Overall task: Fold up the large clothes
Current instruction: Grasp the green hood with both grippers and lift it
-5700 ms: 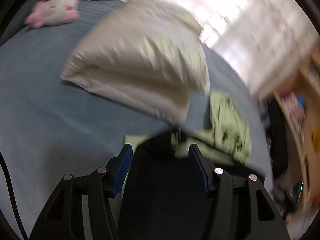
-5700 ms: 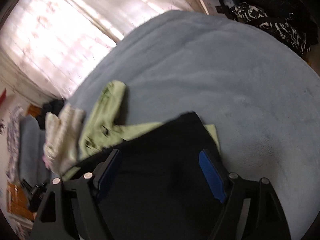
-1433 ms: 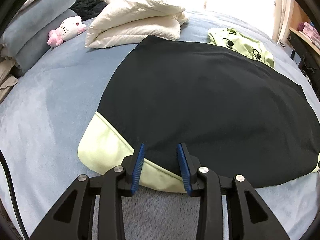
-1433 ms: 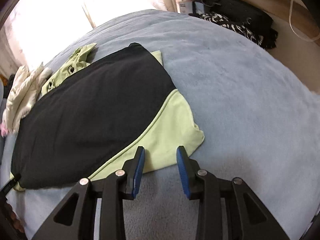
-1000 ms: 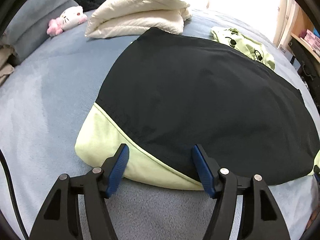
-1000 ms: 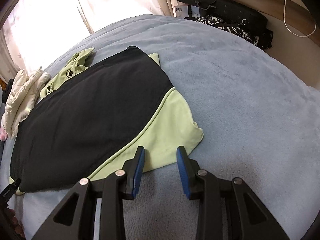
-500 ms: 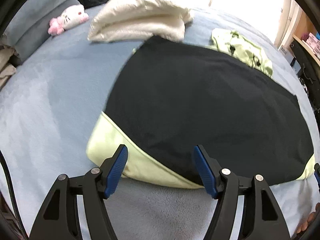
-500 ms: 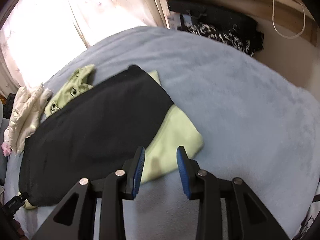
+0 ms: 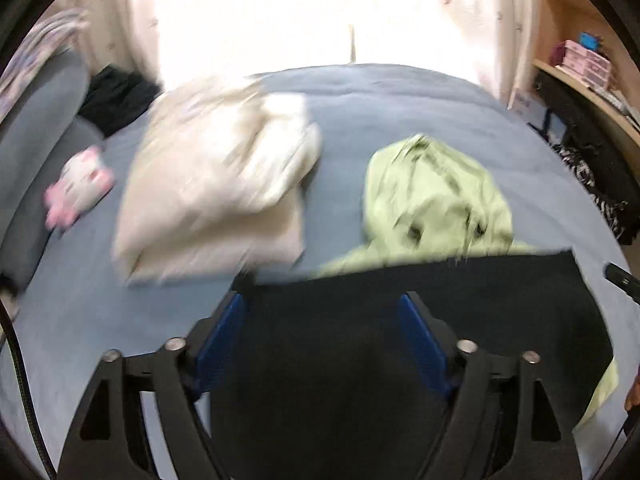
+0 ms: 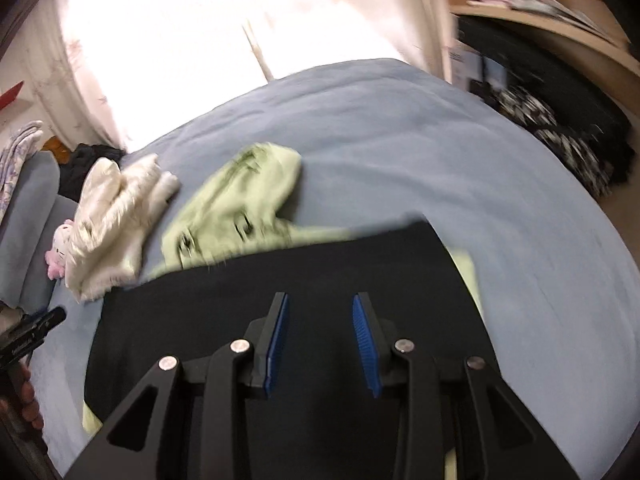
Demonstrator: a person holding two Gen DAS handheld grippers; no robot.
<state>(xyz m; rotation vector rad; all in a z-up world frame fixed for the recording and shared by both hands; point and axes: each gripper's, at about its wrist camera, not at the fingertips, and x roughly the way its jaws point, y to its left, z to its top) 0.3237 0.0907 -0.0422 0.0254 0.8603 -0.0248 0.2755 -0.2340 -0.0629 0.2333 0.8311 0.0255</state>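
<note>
A large black garment (image 9: pixel 500 300) with pale green trim (image 9: pixel 600 392) lies flat on the blue-grey bed (image 9: pixel 400 100). Its far edge meets a crumpled light green piece (image 9: pixel 432 196) with dark marks. My left gripper (image 9: pixel 322 320) hovers over the black cloth, jaws wide and still opening, the pads pressing on nothing. In the right wrist view the same garment (image 10: pixel 180 320) spreads under my right gripper (image 10: pixel 320 320). Its blue pads stand a narrow gap apart with nothing pinched between them. Both views are blurred by motion.
A folded cream quilt (image 9: pixel 216 200) and a pink-and-white plush toy (image 9: pixel 80 188) lie at the far left, next to grey pillows (image 9: pixel 36 128). Wooden shelves (image 9: pixel 580 80) and dark patterned clothes (image 10: pixel 560 140) stand on the right. A bright curtained window lies beyond the bed.
Both grippers have risen and swept forward from the garment's near green hem to above its black middle. The left jaws have spread wider. The right jaws keep the same gap.
</note>
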